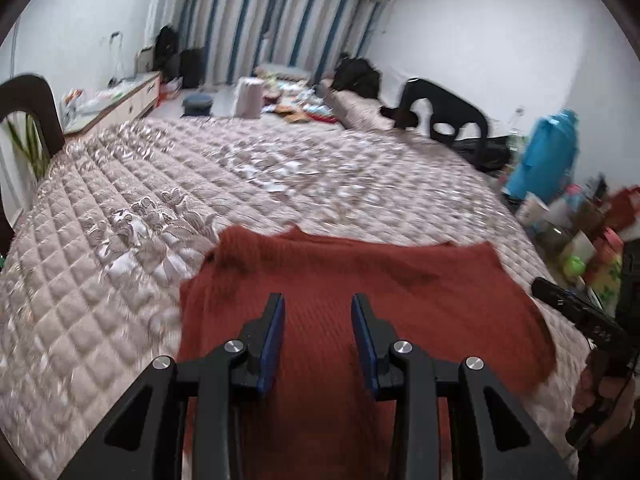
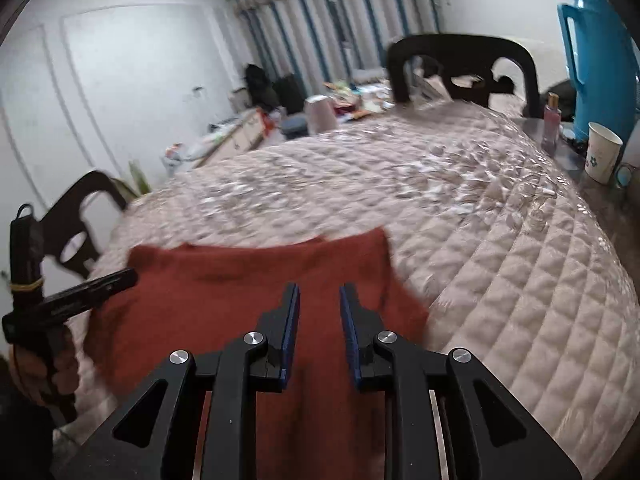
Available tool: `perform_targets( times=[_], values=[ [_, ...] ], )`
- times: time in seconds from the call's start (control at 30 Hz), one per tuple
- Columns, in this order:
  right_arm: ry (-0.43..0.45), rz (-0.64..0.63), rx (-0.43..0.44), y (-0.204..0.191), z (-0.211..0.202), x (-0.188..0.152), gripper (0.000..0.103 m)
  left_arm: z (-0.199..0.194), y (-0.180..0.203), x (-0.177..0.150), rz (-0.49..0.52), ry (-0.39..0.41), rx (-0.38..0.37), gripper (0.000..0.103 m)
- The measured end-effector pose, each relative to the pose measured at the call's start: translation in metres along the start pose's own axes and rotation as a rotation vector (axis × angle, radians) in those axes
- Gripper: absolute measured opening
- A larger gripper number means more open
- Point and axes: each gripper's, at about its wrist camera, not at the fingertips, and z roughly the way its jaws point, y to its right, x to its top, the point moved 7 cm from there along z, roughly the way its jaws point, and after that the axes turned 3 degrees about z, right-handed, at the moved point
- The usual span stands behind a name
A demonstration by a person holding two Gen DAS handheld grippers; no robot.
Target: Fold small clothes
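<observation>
On the quilted bed cover [image 1: 120, 280] lies a small red knit garment [image 1: 360, 280], near the edge closest to the cameras, and it looks spread out or maybe folded only once, so most of the folding seems still to do. Both the left gripper [image 1: 318, 308] and the right gripper [image 2: 319, 300] hang over the red cloth with their blue pads apart, holding nothing.

- Rust-red ribbed knit garment [image 1: 360, 304] lies beneath and ahead of both sets of blue-padded black jaws.
- Beige diamond-quilted bedspread [image 1: 120, 280] surrounds it.
- Blue-and-cream striped curtains [image 1: 280, 20] hang far ahead.
</observation>
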Motion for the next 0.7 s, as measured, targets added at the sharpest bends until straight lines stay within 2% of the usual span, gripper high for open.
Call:
perform_targets(
  times=[0.13, 0.2, 0.27, 0.33, 0.47, 0.53, 0.6, 0.7],
  values=[
    [-0.057, -0.074, 0.004, -0.019, -0.008, -0.032, 0.021, -0.010, 0.016, -0.031, 0.066, -0.025, -0.030, 0.040],
    [-0.090, -0.112, -0.039, -0.013, 0.001, -0.047, 0.021, 0.001, 0.016, -0.042, 0.089, -0.044, -0.021, 0.041],
    [-0.083, -0.100, -0.020, -0.010, 0.003, -0.048, 0.021, 0.001, 0.017, -0.040, 0.096, -0.036, -0.005, 0.041],
    [-0.076, -0.090, -0.040, -0.015, -0.003, -0.041, 0.021, -0.005, 0.025, -0.036, 0.103, -0.029, 0.017, 0.041],
    [-0.022, -0.149, 0.014, -0.049, -0.011, -0.036, 0.021, -0.008, 0.055, -0.036, 0.163, -0.004, -0.020, 0.041],
    [-0.052, -0.160, 0.034, -0.057, 0.004, -0.042, 0.021, 0.004, 0.063, -0.044, 0.165, -0.035, -0.038, 0.042],
    [-0.110, -0.168, 0.013, -0.054, 0.024, -0.055, 0.021, 0.015, 0.061, -0.048, 0.142, -0.051, -0.047, 0.042],
    [-0.107, -0.101, 0.046, -0.046, 0.021, -0.046, 0.021, 0.008, 0.056, -0.042, 0.089, -0.054, -0.075, 0.042]
  ],
)
